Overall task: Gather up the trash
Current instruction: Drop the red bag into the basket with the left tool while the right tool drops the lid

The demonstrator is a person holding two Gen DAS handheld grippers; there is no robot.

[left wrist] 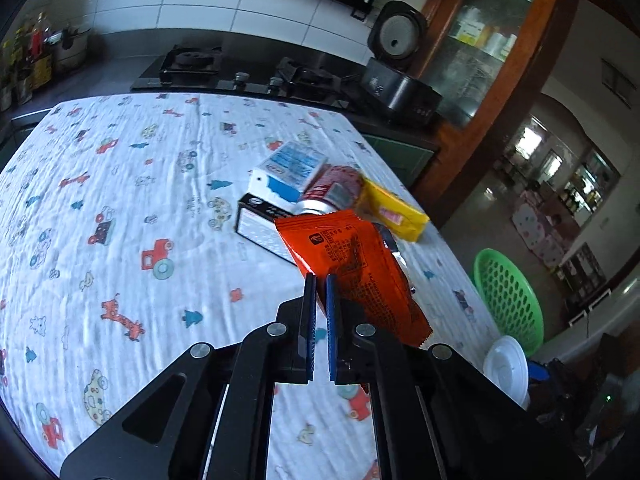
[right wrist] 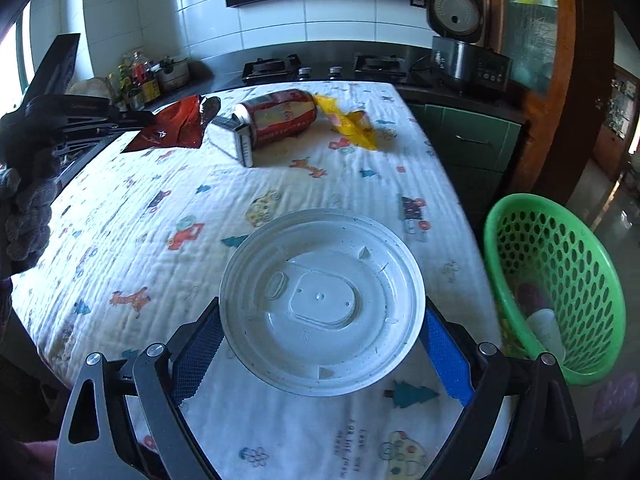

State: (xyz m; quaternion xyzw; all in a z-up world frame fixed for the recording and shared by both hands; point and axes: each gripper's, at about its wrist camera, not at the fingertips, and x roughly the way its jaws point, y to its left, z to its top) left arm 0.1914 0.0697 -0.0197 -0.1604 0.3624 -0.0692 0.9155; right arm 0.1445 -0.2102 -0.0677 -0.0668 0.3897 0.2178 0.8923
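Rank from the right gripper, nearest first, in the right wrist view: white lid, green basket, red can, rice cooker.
1. White lid: between the right gripper fingers.
2. Green basket: right, off the table edge.
3. Red can: far end of the table.
4. Rice cooker: on the counter behind.

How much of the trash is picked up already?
A little: the green basket already holds a few pieces. The left gripper pinches the orange wrapper, and the right gripper holds the white lid. The can, boxes and yellow wrapper remain.
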